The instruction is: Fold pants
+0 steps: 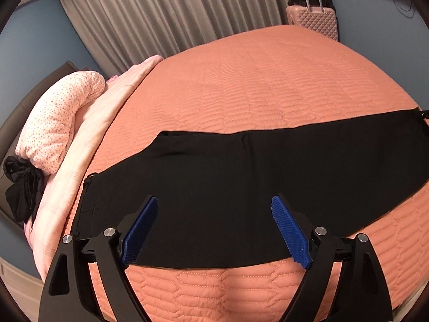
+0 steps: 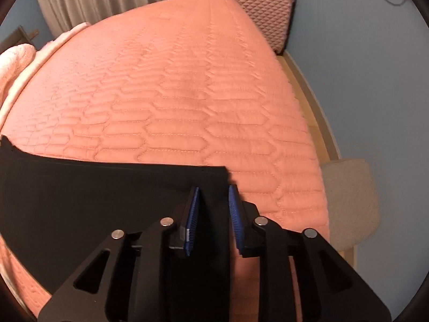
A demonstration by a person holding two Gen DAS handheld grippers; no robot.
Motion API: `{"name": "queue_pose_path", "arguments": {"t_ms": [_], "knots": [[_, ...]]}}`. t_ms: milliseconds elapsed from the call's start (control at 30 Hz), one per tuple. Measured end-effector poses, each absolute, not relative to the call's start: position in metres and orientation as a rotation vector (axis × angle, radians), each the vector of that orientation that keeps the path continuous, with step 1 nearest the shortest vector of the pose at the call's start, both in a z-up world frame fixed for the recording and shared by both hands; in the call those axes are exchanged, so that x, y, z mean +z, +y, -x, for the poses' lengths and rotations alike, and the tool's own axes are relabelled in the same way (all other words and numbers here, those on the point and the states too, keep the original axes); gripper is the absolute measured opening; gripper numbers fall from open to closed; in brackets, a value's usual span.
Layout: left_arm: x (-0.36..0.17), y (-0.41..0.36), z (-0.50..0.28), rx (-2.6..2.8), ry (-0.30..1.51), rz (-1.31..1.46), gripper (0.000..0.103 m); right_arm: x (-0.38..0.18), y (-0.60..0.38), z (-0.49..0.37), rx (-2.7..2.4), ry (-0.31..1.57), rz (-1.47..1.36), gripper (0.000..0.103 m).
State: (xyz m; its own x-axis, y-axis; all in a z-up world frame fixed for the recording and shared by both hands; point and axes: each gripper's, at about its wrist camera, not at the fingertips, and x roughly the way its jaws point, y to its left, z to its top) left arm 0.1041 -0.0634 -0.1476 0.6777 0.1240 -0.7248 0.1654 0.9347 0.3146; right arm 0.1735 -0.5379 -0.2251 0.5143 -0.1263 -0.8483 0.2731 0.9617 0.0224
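Nearest the lens, left side: my left gripper point(image 1: 214, 204), black arms with blue ribbed pads point(image 1: 142, 228), jaws spread wide and empty, hanging over the near part of the pants point(image 1: 241, 177); no pad presses the cloth.

Right side: my right gripper point(image 2: 213, 193), same blue pads point(image 2: 192, 217), jaws narrowly parted. It sits at the right end of the pants point(image 2: 107, 187), with a strip of the black cloth seen in the gap between the pads; they do not appear to pinch it.

Item, pants: black, laid flat in one long band across the near edge of the bed, one end by the left gripper, the other at the right gripper.

Item, bedspread point(image 1: 254, 86): salmon, quilted, under the pants.

Item, folded pale pink blanket point(image 1: 88, 139): left of the pants, with a speckled rolled pillow point(image 1: 61, 123) on it.

Item, black knotted cloth point(image 1: 21, 187): far left, beside the pillow.

Item, grey curtain point(image 1: 166, 13): behind the bed.

Item, pink suitcase point(image 2: 264, 8): upright at the far corner.

Item, beige upholstered stool point(image 2: 351, 204): right of the bed.
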Motion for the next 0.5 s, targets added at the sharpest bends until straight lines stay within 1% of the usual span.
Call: {"name": "queue_pose_path", "arguments": {"t_ms": [33, 100, 133, 167, 200, 233, 367, 400, 433, 500], "knots": [[-0.150, -0.062, -0.105, -0.013, 0.833, -0.381, 0.085, -0.217, -0.532, -0.168, -0.263, 0.975, -0.159, 0.028], [-0.151, -0.051, -0.107, 0.005, 0.837, -0.387, 0.085, -0.201, -0.508, -0.151, -0.210, 0.907, -0.150, 0.028], [-0.154, -0.045, -0.109, 0.014, 0.849, -0.384, 0.085, -0.204, -0.495, -0.143, -0.159, 0.895, -0.135, 0.030], [-0.158, -0.041, -0.111, 0.024, 0.868, -0.375, 0.085, -0.216, -0.490, -0.143, -0.150, 0.936, -0.115, 0.033], [-0.162, -0.037, -0.114, 0.021, 0.889, -0.356, 0.085, -0.234, -0.488, -0.145, -0.179, 1.020, -0.078, 0.037], [-0.164, -0.032, -0.115, 0.022, 0.900, -0.344, 0.085, -0.245, -0.489, -0.142, -0.201, 1.055, -0.063, 0.037], [-0.157, -0.025, -0.110, 0.045, 0.872, -0.355, 0.085, -0.205, -0.485, -0.093, -0.247, 0.920, -0.245, 0.039], [-0.155, -0.024, -0.107, 0.043, 0.860, -0.353, 0.085, -0.199, -0.479, -0.080, -0.238, 0.893, -0.268, 0.042], [-0.152, -0.026, -0.104, 0.028, 0.847, -0.344, 0.085, -0.195, -0.471, -0.063, -0.255, 0.878, -0.271, 0.049], [-0.149, -0.034, -0.099, 0.000, 0.834, -0.336, 0.085, -0.197, -0.461, -0.039, -0.303, 0.879, -0.303, 0.057]]}}
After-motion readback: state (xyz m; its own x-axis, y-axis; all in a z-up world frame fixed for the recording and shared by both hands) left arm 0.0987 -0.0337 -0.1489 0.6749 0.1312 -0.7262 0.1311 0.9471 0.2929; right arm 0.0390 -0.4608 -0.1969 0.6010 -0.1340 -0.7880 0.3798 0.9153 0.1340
